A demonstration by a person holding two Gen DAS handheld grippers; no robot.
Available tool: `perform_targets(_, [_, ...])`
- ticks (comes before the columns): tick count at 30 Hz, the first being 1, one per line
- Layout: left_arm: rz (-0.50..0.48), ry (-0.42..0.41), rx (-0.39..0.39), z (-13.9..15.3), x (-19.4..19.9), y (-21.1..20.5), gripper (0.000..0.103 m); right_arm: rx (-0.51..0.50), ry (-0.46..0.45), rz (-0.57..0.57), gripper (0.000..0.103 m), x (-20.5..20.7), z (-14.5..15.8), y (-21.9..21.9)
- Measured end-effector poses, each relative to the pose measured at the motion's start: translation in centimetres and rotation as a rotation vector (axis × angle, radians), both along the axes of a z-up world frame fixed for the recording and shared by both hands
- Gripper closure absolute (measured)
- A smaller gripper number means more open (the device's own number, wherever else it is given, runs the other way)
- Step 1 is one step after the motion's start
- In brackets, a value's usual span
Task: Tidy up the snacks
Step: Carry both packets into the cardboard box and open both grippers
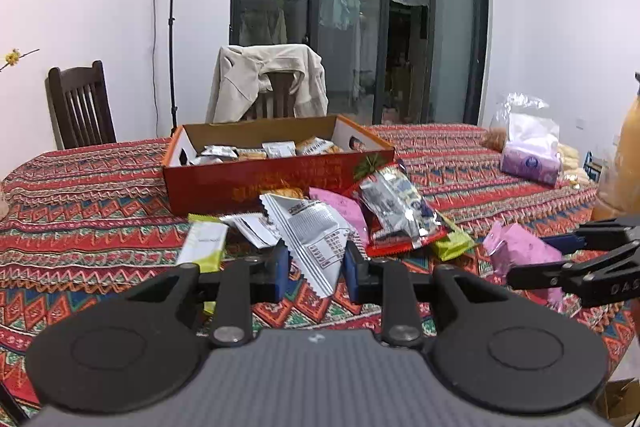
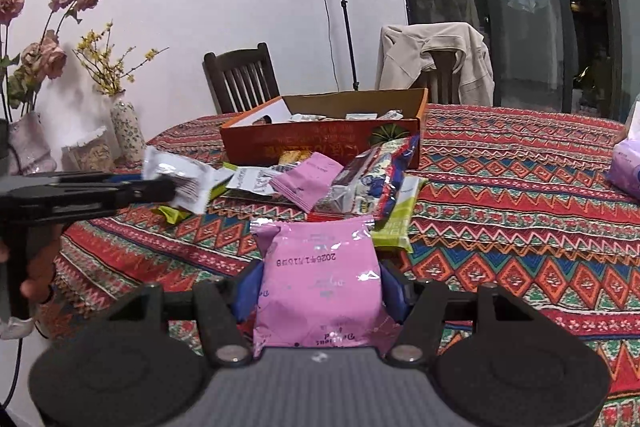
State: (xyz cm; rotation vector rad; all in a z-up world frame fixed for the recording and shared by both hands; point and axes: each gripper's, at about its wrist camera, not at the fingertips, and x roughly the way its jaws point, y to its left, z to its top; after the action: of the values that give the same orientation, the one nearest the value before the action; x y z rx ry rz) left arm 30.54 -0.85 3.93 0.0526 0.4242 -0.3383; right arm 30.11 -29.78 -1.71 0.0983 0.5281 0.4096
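My left gripper [image 1: 315,267] is shut on a white and grey snack packet [image 1: 316,239] and holds it above the cloth; it also shows in the right wrist view [image 2: 176,183]. My right gripper [image 2: 320,287] is shut on a pink snack packet [image 2: 320,283], which shows at the right in the left wrist view [image 1: 520,255]. A red cardboard box [image 1: 256,183] with several packets inside stands behind a loose pile of snacks [image 1: 392,211]. In the right wrist view the box [image 2: 320,143] stands behind the pile [image 2: 360,179].
A patterned red tablecloth [image 2: 520,195] covers the table. A purple tissue pack [image 1: 530,163] and a plastic bag lie at the right. Vases with flowers [image 2: 124,127] stand at the left edge. Two chairs, one with a jacket [image 1: 268,83], stand behind.
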Motion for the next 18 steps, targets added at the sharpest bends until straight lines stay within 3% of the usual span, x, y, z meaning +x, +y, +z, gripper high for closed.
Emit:
perform_targets(6, [-0.052, -0.037, -0.022, 2.8, 2.5, 0.6, 0.075, -0.02, -0.048, 0.02, 0.042, 1.5, 2.0, 1.0])
perform_targets(9, [-0.09, -0.071, 0.003, 5.0, 6.4, 0.3, 0.075, -0.063, -0.104, 0.024, 0.042, 3.7, 4.3, 1.4])
perform_targets(12, [-0.077, -0.044, -0.002, 6.4, 12.1, 0.2, 0.075, -0.047, -0.138, 0.039, 0.042, 8.3, 7.0, 1.4])
perform_targets(18, [0.0, 0.058, -0.053, 5.9, 23.5, 0.4, 0.075, 0.015, -0.031, 0.034, 0.042, 22.2, 8.7, 3.0])
